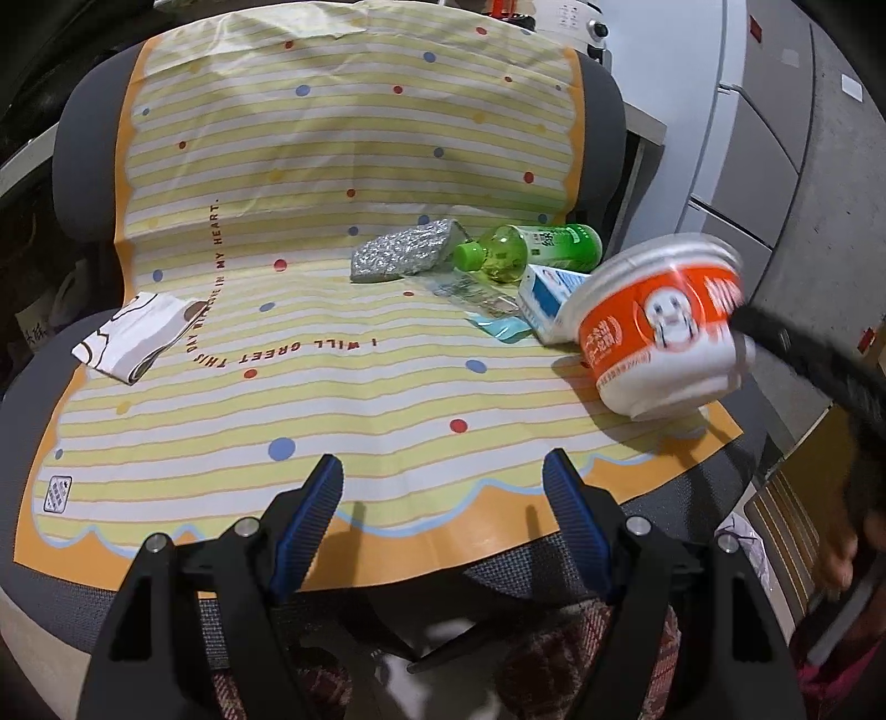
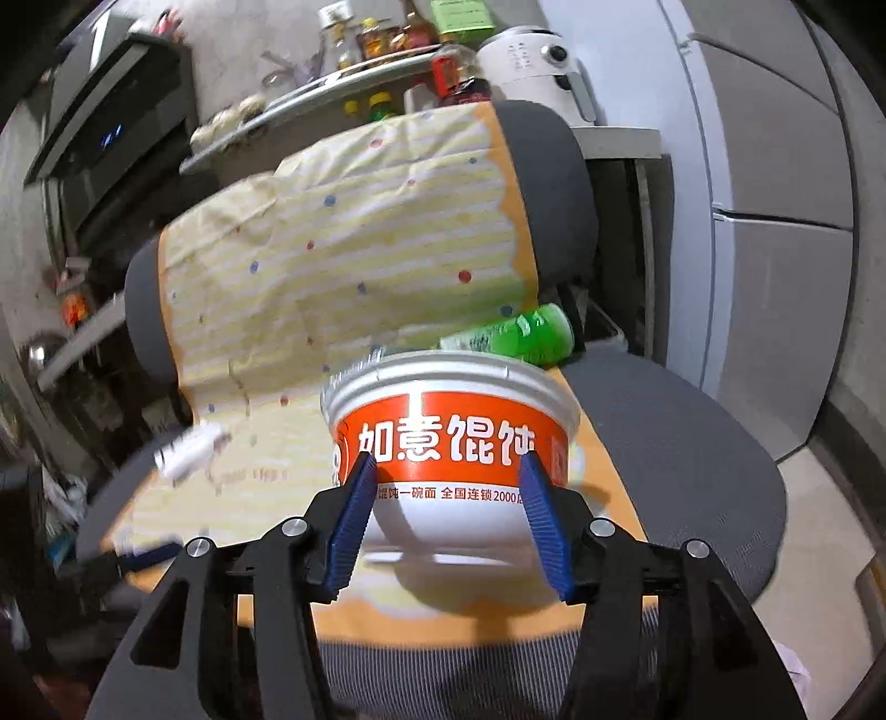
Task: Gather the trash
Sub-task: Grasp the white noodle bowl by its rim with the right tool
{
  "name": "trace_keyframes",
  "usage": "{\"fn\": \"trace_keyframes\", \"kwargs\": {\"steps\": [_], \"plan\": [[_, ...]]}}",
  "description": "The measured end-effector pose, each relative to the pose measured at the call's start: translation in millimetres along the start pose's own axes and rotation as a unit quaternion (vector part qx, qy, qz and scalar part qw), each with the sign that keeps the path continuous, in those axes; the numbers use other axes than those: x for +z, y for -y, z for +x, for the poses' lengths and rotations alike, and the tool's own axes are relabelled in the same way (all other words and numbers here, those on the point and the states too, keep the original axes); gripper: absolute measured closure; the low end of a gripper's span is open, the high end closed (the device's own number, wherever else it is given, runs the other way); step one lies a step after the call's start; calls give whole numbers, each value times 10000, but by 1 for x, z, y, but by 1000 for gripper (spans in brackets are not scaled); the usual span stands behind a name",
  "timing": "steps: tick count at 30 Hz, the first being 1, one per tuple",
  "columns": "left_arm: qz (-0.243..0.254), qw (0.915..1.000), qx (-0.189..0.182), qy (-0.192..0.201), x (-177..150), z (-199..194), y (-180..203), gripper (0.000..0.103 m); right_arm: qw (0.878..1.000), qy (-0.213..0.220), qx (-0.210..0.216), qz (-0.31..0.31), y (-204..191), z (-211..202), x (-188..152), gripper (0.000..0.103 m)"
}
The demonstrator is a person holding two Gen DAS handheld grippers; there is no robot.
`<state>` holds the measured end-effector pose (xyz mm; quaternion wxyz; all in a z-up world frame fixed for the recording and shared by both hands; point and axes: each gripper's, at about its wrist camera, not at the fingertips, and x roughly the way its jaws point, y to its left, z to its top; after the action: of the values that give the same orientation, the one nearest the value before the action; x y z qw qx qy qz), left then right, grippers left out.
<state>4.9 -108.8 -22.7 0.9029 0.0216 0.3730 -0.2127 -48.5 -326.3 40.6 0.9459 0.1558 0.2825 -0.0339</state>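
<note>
Grey office chair (image 1: pixel 88 133) draped with striped dotted sheet (image 1: pixel 332 155); kitchen shelf with bottles (image 2: pixel 387 39) behind. Orange-white noodle bowl (image 2: pixel 454 437) clamped between blue pads of right gripper (image 2: pixel 448 471), tilted, at right edge of seat, blurred. Left gripper (image 1: pixel 443 465) spread wide, holding nothing, at front seat edge. Near seat back: silver pouch (image 1: pixel 404 252), green bottle (image 1: pixel 526 252) on its side, blue-white carton (image 1: pixel 548 299) just beside bowl. Crumpled wrapper (image 1: pixel 133 335) at left edge.
</note>
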Motion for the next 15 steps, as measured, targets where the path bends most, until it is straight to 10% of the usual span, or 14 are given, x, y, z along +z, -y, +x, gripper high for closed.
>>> {"fn": "trace_keyframes", "kwargs": {"steps": [8, 15], "plan": [[-9, 10000, 57, -33, -2, 0, -1, 30, 9938, -1085, -122, -228, -5, 26, -39, 53], [-181, 9991, 365, 92, 6, -3, -28, 30, 9991, -373, -152, -138, -2, -26, -27, 45]]}}
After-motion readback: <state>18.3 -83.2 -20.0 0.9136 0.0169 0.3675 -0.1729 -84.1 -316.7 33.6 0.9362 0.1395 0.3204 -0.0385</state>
